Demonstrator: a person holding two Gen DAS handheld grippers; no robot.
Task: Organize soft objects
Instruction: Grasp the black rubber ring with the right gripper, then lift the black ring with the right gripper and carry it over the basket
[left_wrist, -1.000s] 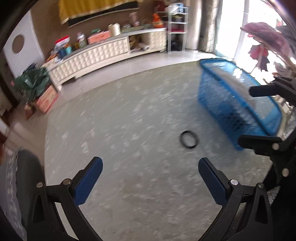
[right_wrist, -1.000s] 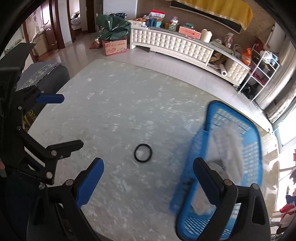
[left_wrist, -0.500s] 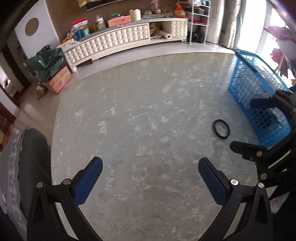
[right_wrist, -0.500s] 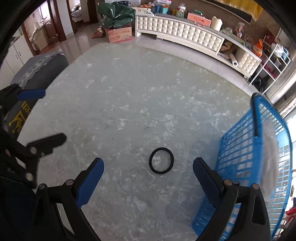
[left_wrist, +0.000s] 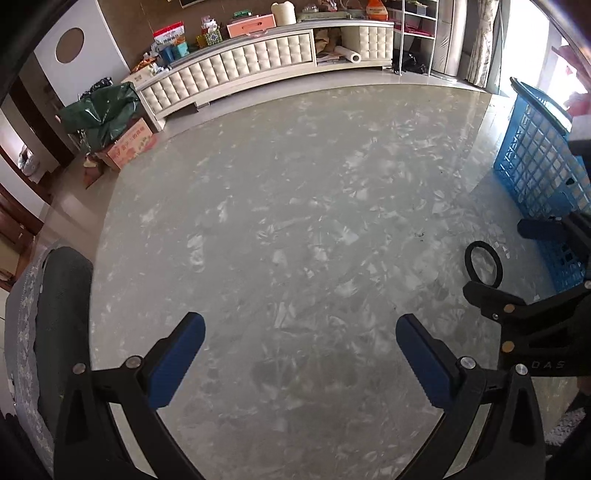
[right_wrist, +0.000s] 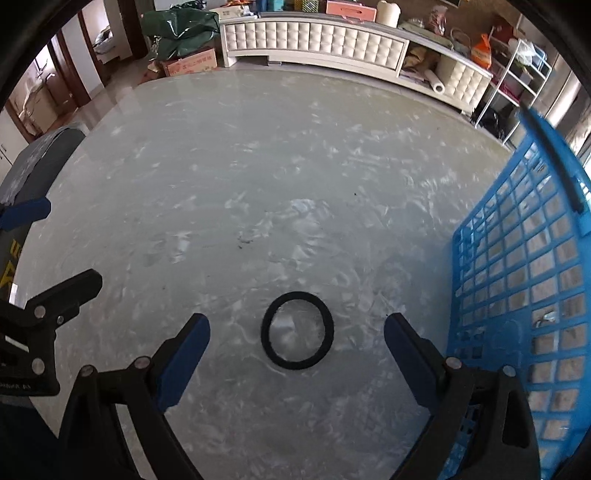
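The black ring (right_wrist: 297, 330) lies flat on the bench (right_wrist: 258, 166), centred between the blue pads of the right tool (right_wrist: 297, 328) and just ahead of them; neither pad touches it. That tool's jaws stand wide and are closing slightly. What the ring is made of cannot be told from here. In the left wrist view the ring (left_wrist: 484, 264) sits far off to the right of the left tool (left_wrist: 300, 332), partly covered at its near edge by a black finger of the right tool. The left tool is spread wide with only bare bench between its pads.

Just right of the right tool stands the blue basket (right_wrist: 524, 295); its lattice wall is cut off by the frame edge, and what lies inside is too dim to name. A few dark specks (right_wrist: 244, 240) mark the bench ahead of the ring.

The bench is a pale grey, glossy, marbled round top. Beyond it runs a long white tufted cabinet (right_wrist: 314, 37) crowded with boxes and bottles too small to identify, with a cardboard box (right_wrist: 190, 62) and a green bag (right_wrist: 177, 26) at its left end, and a wire shelf rack (right_wrist: 513, 77) at its right. A dark chair back (left_wrist: 62, 314) sits left of the left tool.
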